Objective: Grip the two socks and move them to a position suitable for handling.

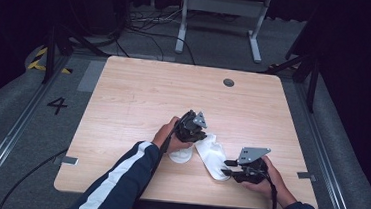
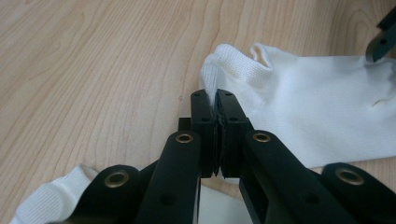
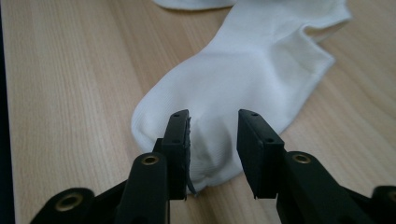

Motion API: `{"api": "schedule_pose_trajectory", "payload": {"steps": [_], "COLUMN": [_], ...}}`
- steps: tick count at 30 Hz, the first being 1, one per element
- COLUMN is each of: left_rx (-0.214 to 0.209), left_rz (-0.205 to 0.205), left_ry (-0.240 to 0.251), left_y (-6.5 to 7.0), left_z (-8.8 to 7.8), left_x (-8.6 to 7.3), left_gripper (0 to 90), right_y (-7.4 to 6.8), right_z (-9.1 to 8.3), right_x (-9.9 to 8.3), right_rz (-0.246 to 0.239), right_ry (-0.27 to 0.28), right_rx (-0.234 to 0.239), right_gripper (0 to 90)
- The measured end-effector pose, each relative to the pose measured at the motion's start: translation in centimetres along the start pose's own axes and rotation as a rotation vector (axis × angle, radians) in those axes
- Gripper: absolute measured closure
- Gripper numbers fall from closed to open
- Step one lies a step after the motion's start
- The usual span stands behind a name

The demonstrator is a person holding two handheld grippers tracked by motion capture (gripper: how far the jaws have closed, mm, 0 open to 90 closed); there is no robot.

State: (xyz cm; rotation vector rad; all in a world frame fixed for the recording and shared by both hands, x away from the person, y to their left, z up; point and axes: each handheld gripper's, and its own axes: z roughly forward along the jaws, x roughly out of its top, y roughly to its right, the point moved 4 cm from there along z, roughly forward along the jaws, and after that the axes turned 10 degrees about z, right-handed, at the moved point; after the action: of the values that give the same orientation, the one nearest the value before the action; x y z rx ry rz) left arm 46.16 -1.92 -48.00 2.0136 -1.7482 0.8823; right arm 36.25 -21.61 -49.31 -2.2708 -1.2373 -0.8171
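1. Two white knitted socks lie lower centre of the light wooden table [image 1: 140, 86]: one long sock [image 1: 210, 156], one second sock [image 1: 180, 155].
2. Left gripper [image 1: 195, 128] is clamped on the long sock's cuff [image 2: 233, 65].
3. Right gripper [image 1: 227, 168] stands parted around its toe [image 3: 205, 140], not pressing.

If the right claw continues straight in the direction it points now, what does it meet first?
Most likely the toe end of the white sock: the right claw stands open with that toe between its jaws, directly ahead.

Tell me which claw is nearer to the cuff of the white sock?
Left. The left claw is shut on the cuff of the white sock. The right claw stands open at the toe end.
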Motion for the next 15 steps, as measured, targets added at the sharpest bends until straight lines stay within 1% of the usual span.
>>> {"api": "schedule_pose_trajectory", "payload": {"steps": [1,2,4,6,7,9,11,12,13,15], "left_rx": [0.001,0.002,0.002,0.002,0.000,0.003,0.004,0.007,0.009,0.016], "left_rz": [-0.008,-0.010,-0.013,-0.010,-0.011,-0.011,-0.008,-0.003,-0.008,-0.006], "left_ry": [0.002,0.001,-0.009,-0.007,-0.008,-0.004,-0.005,-0.009,-0.009,-0.007], "left_y": [-0.05,-0.12,-0.31,-0.46,-0.46,-0.48,-0.54,-0.62,-0.66,-0.92], "left_z": [0.15,0.26,0.56,0.82,0.87,0.90,0.85,0.74,0.59,0.10], "left_x": [-0.04,-0.08,-0.22,-0.27,-0.27,-0.23,-0.21,-0.19,-0.19,-0.22], "left_gripper": [87.4,87.4,87.4,87.4,87.4,87.4,87.4,87.4,87.4,87.4], "right_y": [0.00,0.06,0.20,0.24,0.22,0.13,0.04,-0.01,-0.04,-0.14], "right_z": [0.20,0.43,0.44,0.42,0.44,0.43,0.42,0.42,0.35,0.21], "right_x": [-0.17,-0.29,-0.28,-0.28,-0.28,-0.20,-0.14,-0.07,0.09,0.48], "right_rz": [0.003,0.001,0.017,0.016,0.008,-0.003,-0.006,0.000,-0.002,0.003], "right_ry": [-0.023,-0.031,-0.026,-0.028,-0.027,-0.035,-0.031,-0.024,-0.018,0.000], "right_rx": [0.000,-0.002,0.008,0.009,0.011,0.000,0.004,0.000,-0.006,-0.007], "right_gripper": [68.8,70.2,74.4,82.6,85.3,86.7,86.9,87.1,87.2,87.2]}}
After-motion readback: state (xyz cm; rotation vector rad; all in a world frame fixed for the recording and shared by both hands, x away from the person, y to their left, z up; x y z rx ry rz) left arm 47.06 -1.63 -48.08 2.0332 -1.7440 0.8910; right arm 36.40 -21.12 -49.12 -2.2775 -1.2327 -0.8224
